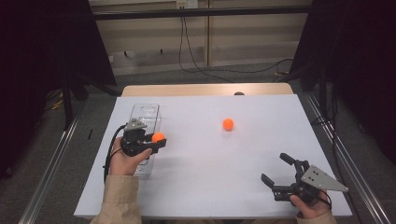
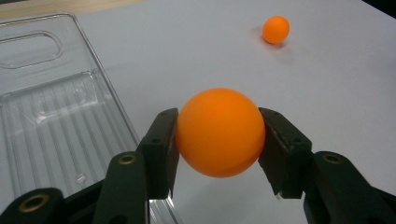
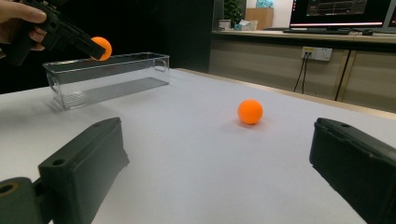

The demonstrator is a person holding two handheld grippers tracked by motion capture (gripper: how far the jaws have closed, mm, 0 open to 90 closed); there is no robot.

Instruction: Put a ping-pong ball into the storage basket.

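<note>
While the left gripper pinched an orange ball just beside the clear plastic bin, the right gripper rested spread and empty — a second ball lay mid-table. Risk: smooth ball might slip out or bounce off the bin's rim.

Tray at table left – 1 ball above its right edge, 1 ball on table, right of tray.

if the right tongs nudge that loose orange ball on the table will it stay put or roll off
The loose ball is round and smooth on a flat white table, so it would likely roll. It looks light, like the one the left tongs hold.
</note>
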